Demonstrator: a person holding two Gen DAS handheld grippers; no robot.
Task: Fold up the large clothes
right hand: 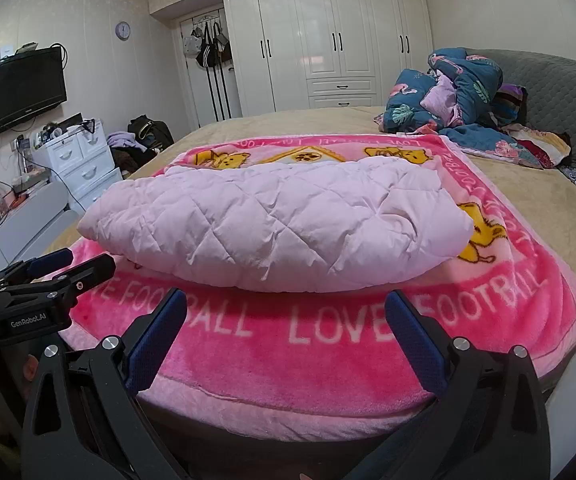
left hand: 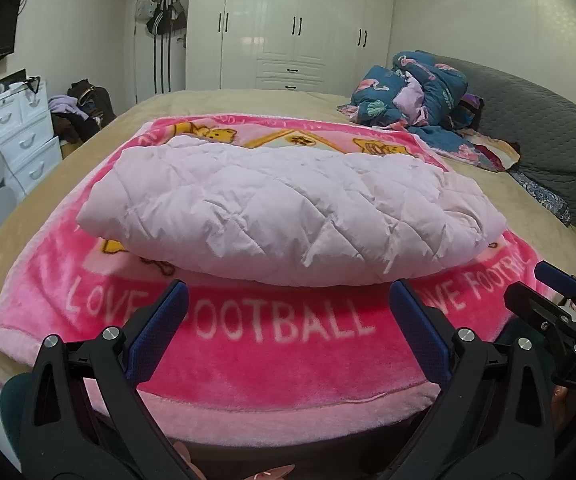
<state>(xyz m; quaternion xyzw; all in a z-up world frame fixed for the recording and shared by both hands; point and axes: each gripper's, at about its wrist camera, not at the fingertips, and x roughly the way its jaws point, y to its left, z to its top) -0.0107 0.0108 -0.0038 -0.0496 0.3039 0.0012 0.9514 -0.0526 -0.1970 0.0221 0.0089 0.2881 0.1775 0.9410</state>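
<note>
Jacket (left hand: 288,208), folded into a pad, rests on the pink blanket (left hand: 288,360); left gripper (left hand: 288,312) and right gripper (right hand: 288,312) hover before it, jaws apart, empty, likely because folding is finished.

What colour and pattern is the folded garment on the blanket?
Pale lilac-pink with diamond quilting, the folded garment shows best in the right wrist view.
</note>
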